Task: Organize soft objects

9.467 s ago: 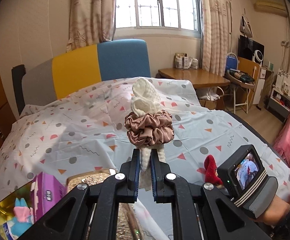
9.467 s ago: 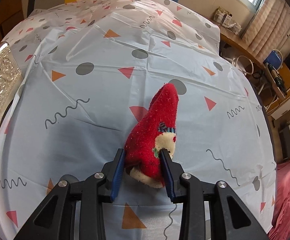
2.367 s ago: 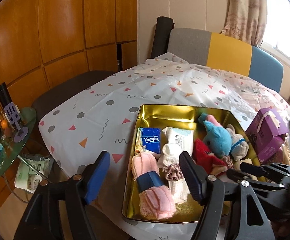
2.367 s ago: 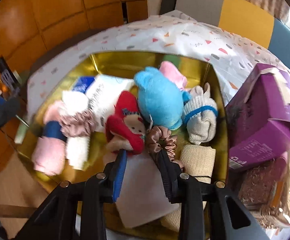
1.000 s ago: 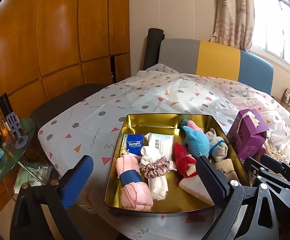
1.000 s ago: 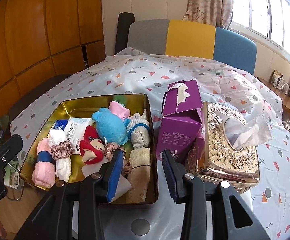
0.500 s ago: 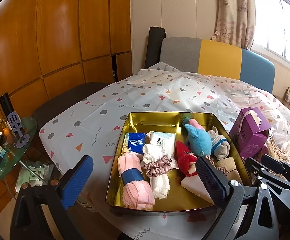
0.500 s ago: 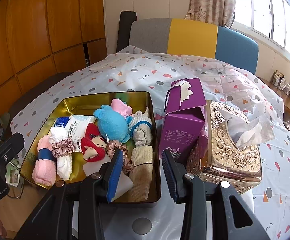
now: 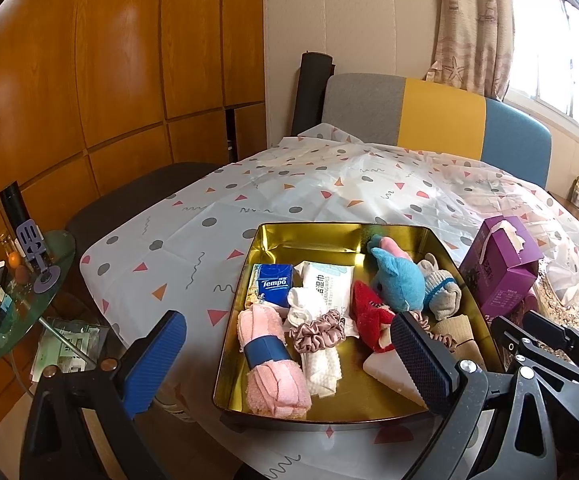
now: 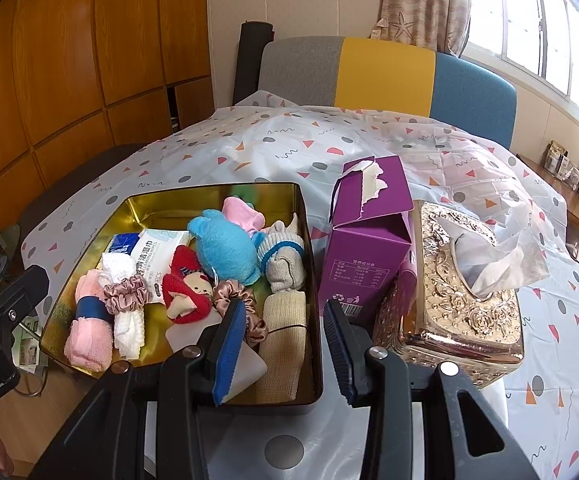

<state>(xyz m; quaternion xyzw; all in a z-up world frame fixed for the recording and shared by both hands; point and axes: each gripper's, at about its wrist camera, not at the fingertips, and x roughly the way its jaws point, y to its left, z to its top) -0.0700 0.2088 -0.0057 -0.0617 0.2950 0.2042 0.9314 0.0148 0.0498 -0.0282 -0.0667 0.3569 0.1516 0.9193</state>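
Observation:
A gold tin tray (image 9: 309,232) (image 10: 209,196) sits near the table's front edge. In it lie a pink rolled towel (image 9: 269,364), a white cloth with a pink scrunchie (image 9: 317,334), a red sock doll (image 10: 187,282), a blue plush (image 10: 225,250), a grey-and-blue sock (image 10: 283,260), a second scrunchie (image 10: 235,294), a beige cloth (image 10: 283,344) and tissue packs (image 9: 275,282). My left gripper (image 9: 289,360) is wide open and empty in front of the tray. My right gripper (image 10: 283,344) is open and empty at the tray's near right corner.
A purple carton (image 10: 369,240) and an ornate gold tissue box (image 10: 461,284) stand right of the tray on the patterned tablecloth (image 10: 329,136). A chair (image 10: 369,76) stands behind the table. A glass side table (image 9: 13,284) with small items is at the left.
Both grippers carried a white cloth with scrunchie and a red sock doll to the tray, released them and drew back. Over the last second the views have barely shifted.

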